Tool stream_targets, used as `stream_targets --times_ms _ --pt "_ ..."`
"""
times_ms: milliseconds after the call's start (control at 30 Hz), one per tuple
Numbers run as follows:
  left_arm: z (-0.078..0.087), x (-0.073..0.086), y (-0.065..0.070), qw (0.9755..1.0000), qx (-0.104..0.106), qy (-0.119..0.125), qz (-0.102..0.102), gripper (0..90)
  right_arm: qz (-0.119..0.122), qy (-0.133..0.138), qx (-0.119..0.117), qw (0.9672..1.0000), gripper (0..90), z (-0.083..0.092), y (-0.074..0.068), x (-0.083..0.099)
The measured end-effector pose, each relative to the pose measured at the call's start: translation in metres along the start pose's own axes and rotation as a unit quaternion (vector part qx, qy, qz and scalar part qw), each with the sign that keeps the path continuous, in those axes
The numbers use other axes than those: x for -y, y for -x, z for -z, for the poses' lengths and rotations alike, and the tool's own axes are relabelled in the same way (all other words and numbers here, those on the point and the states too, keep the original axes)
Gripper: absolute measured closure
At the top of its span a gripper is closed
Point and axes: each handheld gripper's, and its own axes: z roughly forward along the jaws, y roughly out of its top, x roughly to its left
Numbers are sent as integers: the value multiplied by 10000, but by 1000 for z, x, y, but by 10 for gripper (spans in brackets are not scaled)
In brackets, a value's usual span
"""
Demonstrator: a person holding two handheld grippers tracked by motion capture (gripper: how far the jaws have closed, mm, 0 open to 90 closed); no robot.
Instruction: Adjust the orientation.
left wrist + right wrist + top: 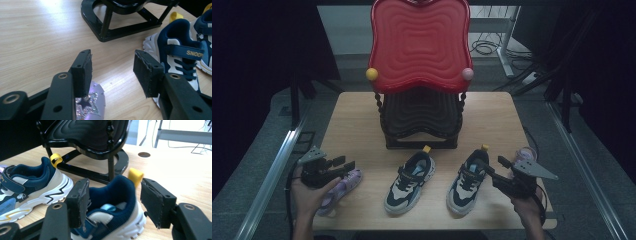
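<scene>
left claw (343, 163): near left of bench, jaws wide apart, nothing gripped; hovering just over toe end of lilac glitter shoe.
lilac glitter shoe with star patch (91, 105): flat on bench at near left, under left claw, pads not touching it.
right claw (496, 167): near right, jaws spread, straddling heel of right navy shoe; whether pads touch it, cannot tell; not clamped.
right navy-and-white sneaker with yellow heel loop (468, 179): on bench, near right of centre, heel pointing far, between right claw's jaws in right gripper view.
left navy-and-white sneaker, strap across top (410, 182): beside its pair, near centre, apart from both claws.
pale wooden bench (354, 125): bare patch behind the shoes.
black two-tier stand with wavy red tray on top (419, 42): far centre, just behind the sneakers.
</scene>
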Motion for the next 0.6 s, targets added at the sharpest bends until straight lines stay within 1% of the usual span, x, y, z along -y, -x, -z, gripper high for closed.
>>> stream_targets --times_ms 133,200,300,333,367,433,467,500,533,600 --pt "3 4 3 10000 -24 -12 51 482 32 -123 125 9998 428 7 9 8" --pt "5 7 2 9999 -70 8 130 481 31 -217 189 9996 429 7 14 12" --pt "6 12 -4 9996 -60 68 273 480 -26 -289 255 9993 430 8 21 15" --pt "6 12 -4 9996 -60 68 273 478 -26 -289 255 9993 430 8 21 15" --pt "5 15 -7 9994 -91 50 335 475 -86 -332 358 9988 440 11 29 17" --pt "4 18 -10 9993 -81 5 374 473 -124 -338 434 9984 446 14 35 18" --pt "4 19 -10 9993 -71 -22 364 469 -132 -357 502 9980 448 16 38 18" --pt "4 19 -10 9993 -71 -22 364 467 -132 -357 502 9980 448 16 38 18" --pt "5 18 -9 9994 -85 -14 339 466 -93 -397 629 9972 461 22 43 19" --pt "7 17 -8 9994 -83 32 336 465 -89 -417 754 9962 498 29 47 21"
